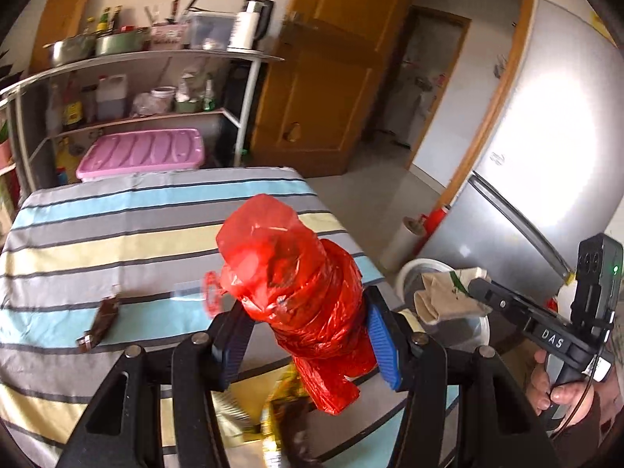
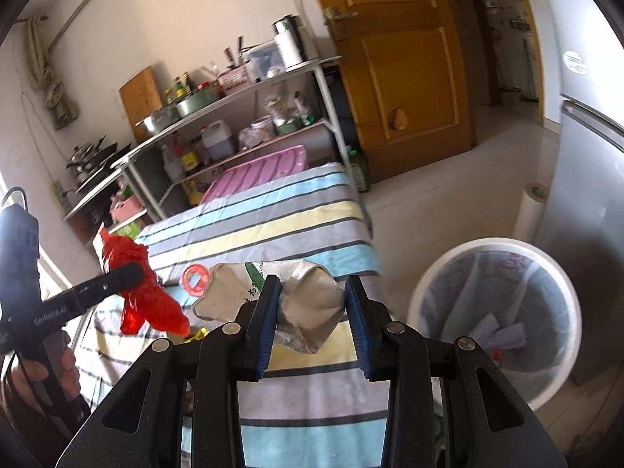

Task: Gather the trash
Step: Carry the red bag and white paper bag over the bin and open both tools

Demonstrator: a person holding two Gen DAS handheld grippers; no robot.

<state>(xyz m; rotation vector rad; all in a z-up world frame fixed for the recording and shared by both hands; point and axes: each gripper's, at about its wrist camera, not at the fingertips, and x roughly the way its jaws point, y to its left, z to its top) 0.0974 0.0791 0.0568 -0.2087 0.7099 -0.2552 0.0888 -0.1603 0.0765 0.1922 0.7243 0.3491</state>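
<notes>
I note my left gripper (image 1: 308, 335) clamps the red bag (image 1: 300, 284) above the striped table (image 1: 117, 234); my right gripper (image 2: 312, 323) grips crumpled paper (image 2: 308, 312) (lifted) beside the bin (image 2: 495, 312).

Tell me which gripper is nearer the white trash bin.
Right. The right gripper, holding a crumpled paper bag, is beside the white trash bin. The left gripper, clamping a red plastic bag, is farther over the table.
</notes>
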